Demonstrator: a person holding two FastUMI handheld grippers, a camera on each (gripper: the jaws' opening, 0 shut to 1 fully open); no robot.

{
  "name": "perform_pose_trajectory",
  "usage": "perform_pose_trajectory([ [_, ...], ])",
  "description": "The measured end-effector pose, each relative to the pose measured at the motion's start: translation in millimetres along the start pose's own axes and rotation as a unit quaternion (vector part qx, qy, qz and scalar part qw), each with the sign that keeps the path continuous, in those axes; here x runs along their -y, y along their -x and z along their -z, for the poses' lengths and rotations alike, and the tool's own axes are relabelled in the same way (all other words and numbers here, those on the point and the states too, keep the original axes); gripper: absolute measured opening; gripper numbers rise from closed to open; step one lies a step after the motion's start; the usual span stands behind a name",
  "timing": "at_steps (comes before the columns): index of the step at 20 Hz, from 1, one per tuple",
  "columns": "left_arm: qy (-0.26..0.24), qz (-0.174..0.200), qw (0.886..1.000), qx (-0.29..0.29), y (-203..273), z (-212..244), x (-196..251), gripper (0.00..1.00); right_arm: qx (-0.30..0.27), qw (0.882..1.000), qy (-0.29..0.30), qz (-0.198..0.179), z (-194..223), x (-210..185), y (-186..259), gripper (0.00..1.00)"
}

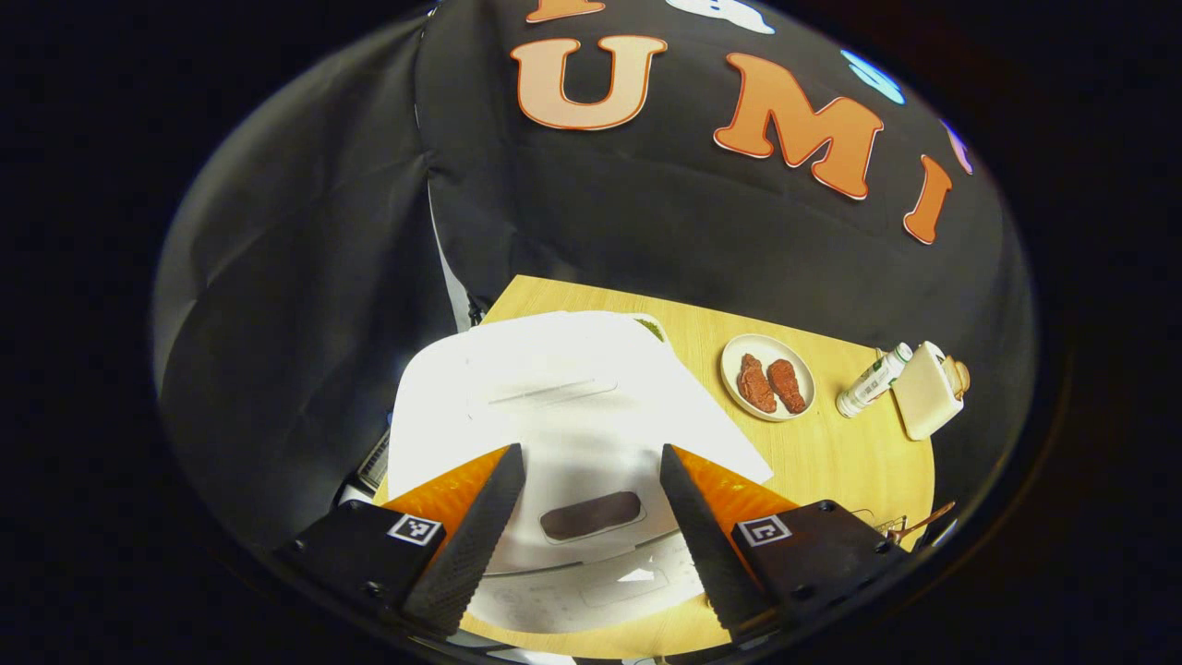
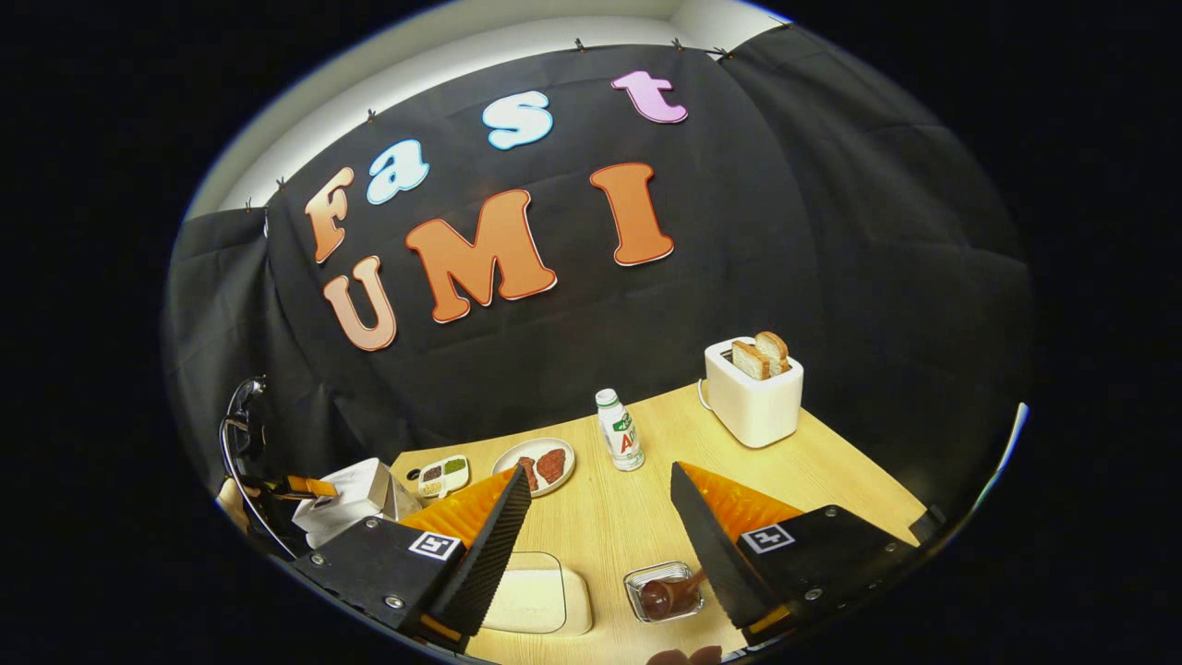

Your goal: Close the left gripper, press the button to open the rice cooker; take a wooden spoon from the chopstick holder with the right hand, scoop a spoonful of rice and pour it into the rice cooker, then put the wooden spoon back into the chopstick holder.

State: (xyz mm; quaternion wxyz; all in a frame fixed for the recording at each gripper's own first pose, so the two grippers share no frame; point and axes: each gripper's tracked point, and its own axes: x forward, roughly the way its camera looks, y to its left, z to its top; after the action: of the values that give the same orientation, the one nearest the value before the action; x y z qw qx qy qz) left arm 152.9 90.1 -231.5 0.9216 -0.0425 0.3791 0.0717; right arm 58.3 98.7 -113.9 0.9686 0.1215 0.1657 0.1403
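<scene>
left gripper [image 1: 591, 462] fingers apart, above closed rice cooker [image 1: 554, 397] | right gripper [image 2: 600, 480] fingers apart, over wooden table [image 2: 831, 480] | black cloth wall behind

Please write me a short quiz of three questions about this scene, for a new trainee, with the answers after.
1. True or false: the left gripper is open above the closed white rice cooker.
2. What lies on the round plate? A) two reddish-brown pieces of meat B) bread C) rice
3. Fill in: two slices of bread stand in the white ____ behind the right gripper.

Key: 1 true; 2 A; 3 toaster.
</scene>
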Motion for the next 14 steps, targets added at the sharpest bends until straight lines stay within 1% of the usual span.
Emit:
perform_pose_trajectory([
  [2, -0.006, -0.005, 1.000, -0.016, -6.5, 18.5, -0.1, 1.00, 0.001, 1.000, 0.001, 0.003, -0.6, 4.3, 2.2, 0.95],
  [3, -0.013, -0.013, 1.000, -0.024, -7.6, 27.8, -1.5, 1.00, 0.003, 1.000, 0.004, 0.004, -1.3, 5.2, 3.8, 0.95],
  [4, -0.022, -0.017, 1.000, 0.001, -7.3, 21.1, -1.4, 1.00, 0.004, 1.000, 0.006, 0.007, 0.5, 6.8, 5.1, 0.95],
  [5, -0.023, -0.020, 1.000, -0.005, -9.0, 23.8, -0.6, 1.00, 0.005, 1.000, 0.010, 0.008, 0.0, 7.9, 6.5, 0.95],
  [9, -0.037, -0.005, 0.999, 0.007, -11.4, 27.1, 2.0, 1.00, 0.017, 0.999, 0.036, 0.022, -5.2, 12.7, 11.6, 0.95],
  [12, -0.050, -0.005, 0.998, 0.026, -10.7, 23.7, 2.2, 1.00, 0.023, 0.998, 0.045, 0.027, -10.3, 11.3, 16.2, 0.95],
  [14, -0.061, -0.010, 0.998, 0.019, -5.3, 27.9, 0.9, 1.00, 0.031, 0.997, 0.062, 0.035, -18.4, 13.0, 23.0, 0.95],
])
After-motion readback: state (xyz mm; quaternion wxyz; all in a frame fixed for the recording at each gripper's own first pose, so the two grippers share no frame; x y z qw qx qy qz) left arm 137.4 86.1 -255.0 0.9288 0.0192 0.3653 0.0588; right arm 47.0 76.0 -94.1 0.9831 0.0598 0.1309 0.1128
